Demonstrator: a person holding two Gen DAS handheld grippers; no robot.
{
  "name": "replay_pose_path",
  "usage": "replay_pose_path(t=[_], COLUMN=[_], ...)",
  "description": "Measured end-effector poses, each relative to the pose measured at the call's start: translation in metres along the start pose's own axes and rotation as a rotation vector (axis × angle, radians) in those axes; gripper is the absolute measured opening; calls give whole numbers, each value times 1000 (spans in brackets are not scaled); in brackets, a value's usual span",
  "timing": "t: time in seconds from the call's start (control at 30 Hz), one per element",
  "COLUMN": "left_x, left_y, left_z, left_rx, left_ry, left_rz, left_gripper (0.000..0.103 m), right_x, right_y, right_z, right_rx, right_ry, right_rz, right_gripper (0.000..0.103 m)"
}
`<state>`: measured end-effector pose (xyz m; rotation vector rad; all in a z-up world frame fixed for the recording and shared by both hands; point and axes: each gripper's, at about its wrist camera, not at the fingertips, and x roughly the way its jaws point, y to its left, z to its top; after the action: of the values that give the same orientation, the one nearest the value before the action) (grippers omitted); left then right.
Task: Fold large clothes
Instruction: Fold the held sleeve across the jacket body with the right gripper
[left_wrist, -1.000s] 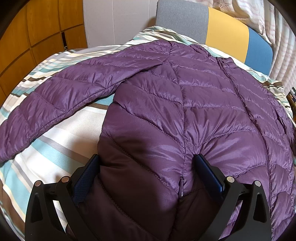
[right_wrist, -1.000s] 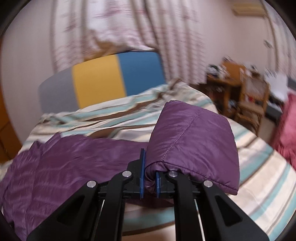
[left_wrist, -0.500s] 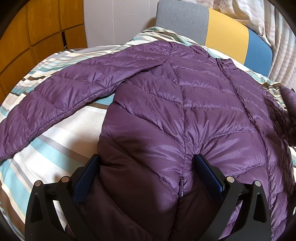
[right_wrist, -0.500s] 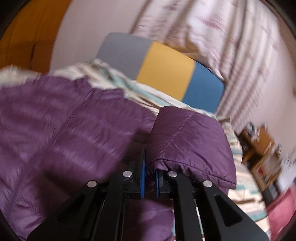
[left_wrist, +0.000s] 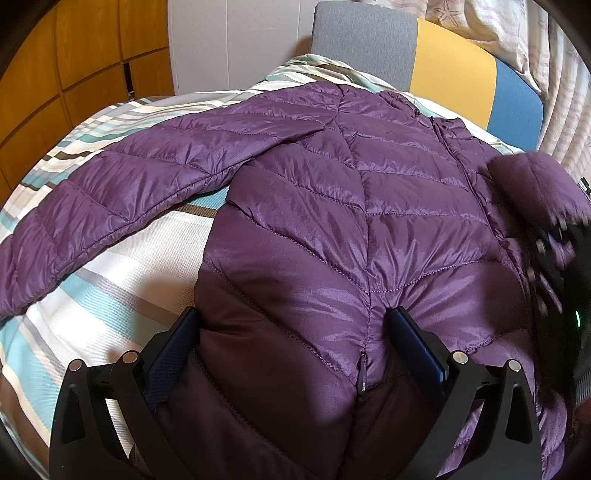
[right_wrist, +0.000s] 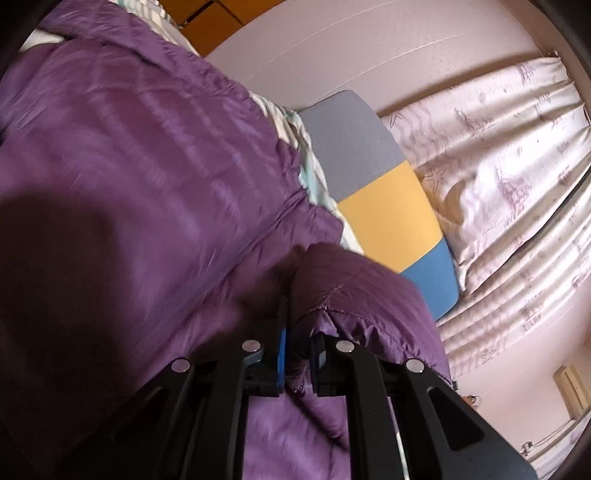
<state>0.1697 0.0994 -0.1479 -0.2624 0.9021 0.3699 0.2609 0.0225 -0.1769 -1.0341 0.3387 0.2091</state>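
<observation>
The purple puffy jacket is lying flat on the striped bed — soft, light, slippery. My right gripper is pinching its sleeve cuff tight. My left gripper is gaping wide around the hem — grabbing seams looks safest.

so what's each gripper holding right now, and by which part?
The right gripper is shut on the purple jacket at the cuff end of its sleeve. The left gripper holds nothing: open, its fingers straddle the hem.
</observation>
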Motion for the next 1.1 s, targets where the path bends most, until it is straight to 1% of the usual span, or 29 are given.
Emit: replay_pose_path(t=[0.03, 0.1, 0.13, 0.17, 0.2, 0.23, 0.3, 0.33, 0.4, 0.43, 0.5, 0.6, 0.67, 0.73, 0.77, 0.8, 0.83, 0.87, 0.9, 0.93, 0.97, 1.0, 1.03, 1.07, 1.1], left_x=[0, -1, -2, -3, -4, -7, -11, -15, -25, -32, -40, -47, -45, -40, -37, -33, -25, -17, -8, 5, 18, 29, 41, 49, 56], left_y=[0, 1, 2, 3, 5, 6, 8, 7, 2, -4, -16, -48, -71, -98, -109, -120, -132, -140, -149, -157, -164, -167, -171, -171, -171], left_z=[0, 0, 0, 0, 0, 0, 2, 4, 8, 12, 19, 36, 46, 58, 62, 67, 75, 80, 84, 90, 95, 96, 96, 96, 95], left_rx=[-3, -9, -16, -21, -26, -31, -45, -51, -51, -43, -25, 41, 98, 160, 188, 210, 233, 244, 249, 245, 234, 230, 230, 229, 231], left_ry=[0, -1, 0, 3, 6, 11, 17, 9, -23, -51, -84, -126, -136, -171, -188, -202, -212, -209, -196, -172, -140, -113, -79, -61, -52], left_rz=[-3, -11, -19, -24, -30, -41, -44, -42, -42, -43, -55, -142, -161, -171, -170, -169, -174, -178, -181, -193, -192, -188, -175, -153, -130], left_gripper=[100, 100, 100, 100, 100, 100, 100, 100, 100, 100, 100, 100, 100, 100, 97, 94, 83, 73, 70, 64, 52, 45, 35, 29, 28], right_x=[6, 20, 23, 25, 25, 25, 17, 14, 11, 12, 13, 21, 35, 44, 49, 54, 57, 50, 53, 52, 54, 52, 56, 52, 51], right_y=[3, 21, 28, 27, 23, 17, -4, -15, -42, -52, -69, -102, -131, -150, -161, -167, -171, -169, -175, -175, -181, -183, -186, -181, -181], right_z=[6, 11, 10, 7, 5, 2, -5, -10, -27, -38, -60, -89, -111, -132, -134, -143, -150, -154, -154, -158, -161, -164, -164, -164, -165], right_rx=[-31, -149, -180, -177, -158, -127, -29, 25, 170, 237, 357, 541, 706, 845, 892, 944, 990, 1016, 1038, 1055, 1069, 1073, 1072, 1068, 1063], right_ry=[9, 23, 22, 17, 19, 24, 18, 12, 36, 52, 77, 103, 134, 170, 187, 210, 230, 239, 245, 248, 250, 252, 253, 252, 252], right_rz=[-16, -24, -24, -31, -23, -14, -18, 15, 128, 159, 181, 189, 188, 181, 179, 177, 175, 173, 173, 176, 180, 180, 182, 183, 183], right_gripper=[12, 12, 12, 14, 22, 40, 60, 62, 63, 64, 66, 67, 68, 72, 72, 72, 72, 72, 72, 72, 72, 72, 72, 72, 72])
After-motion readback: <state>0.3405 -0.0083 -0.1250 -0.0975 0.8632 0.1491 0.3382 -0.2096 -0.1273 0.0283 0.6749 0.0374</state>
